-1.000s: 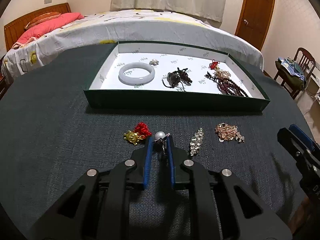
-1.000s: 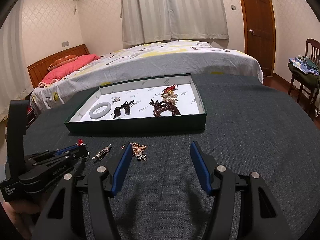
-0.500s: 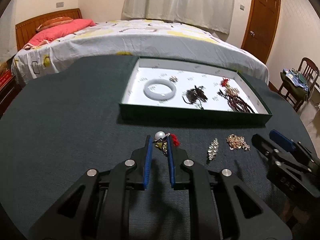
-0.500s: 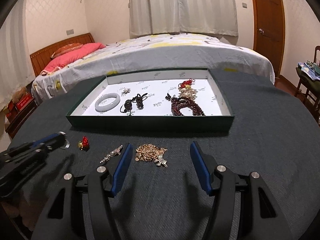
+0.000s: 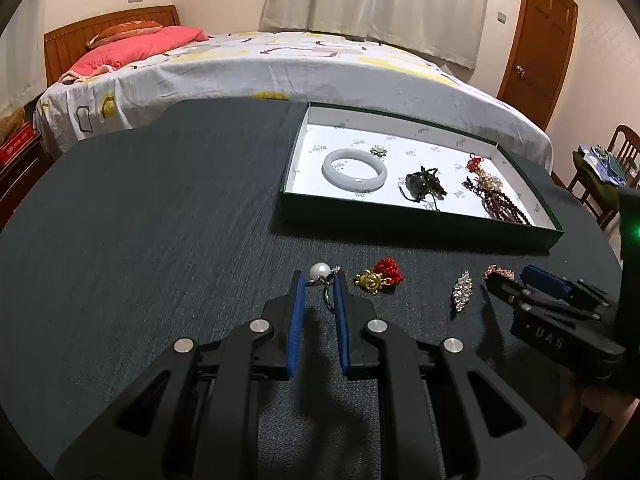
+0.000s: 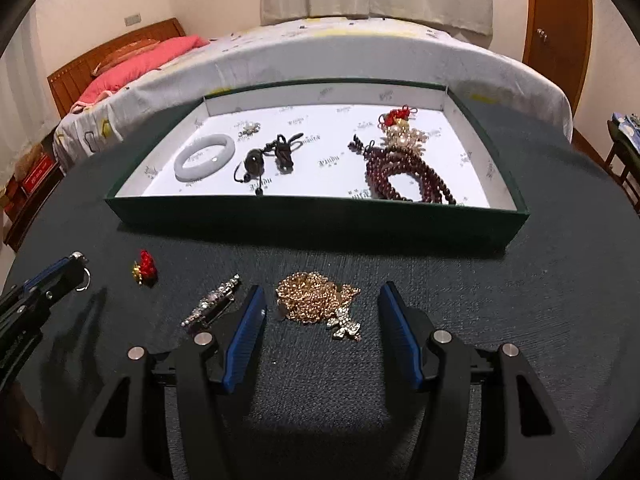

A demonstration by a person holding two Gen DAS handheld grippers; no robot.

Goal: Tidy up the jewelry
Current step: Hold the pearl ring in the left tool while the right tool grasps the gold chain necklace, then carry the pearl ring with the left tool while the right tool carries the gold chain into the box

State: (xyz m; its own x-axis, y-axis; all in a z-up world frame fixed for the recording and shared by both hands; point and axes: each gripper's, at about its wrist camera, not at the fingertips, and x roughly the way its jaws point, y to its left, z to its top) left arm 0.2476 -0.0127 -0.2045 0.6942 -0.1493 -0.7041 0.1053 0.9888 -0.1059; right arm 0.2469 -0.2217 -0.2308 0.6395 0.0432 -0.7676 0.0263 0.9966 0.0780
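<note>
Warm indoor light falls from overhead onto my dark grey woven tablecloth (image 5: 168,216); the room looks evenly lit, neither dim nor harsh. The white paper lining of the green cardboard tray (image 6: 320,216) is the brightest patch in both views and nearly washes out. My grippers cast soft shadows on the cloth below them. Both fisheye views bend the room's lines strongly and go black at the corners. The right wrist view is slightly smeared around its edges, while the left one stays crisp

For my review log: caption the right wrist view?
Right gripper closing around gold chain before the jewelry tray.
</note>
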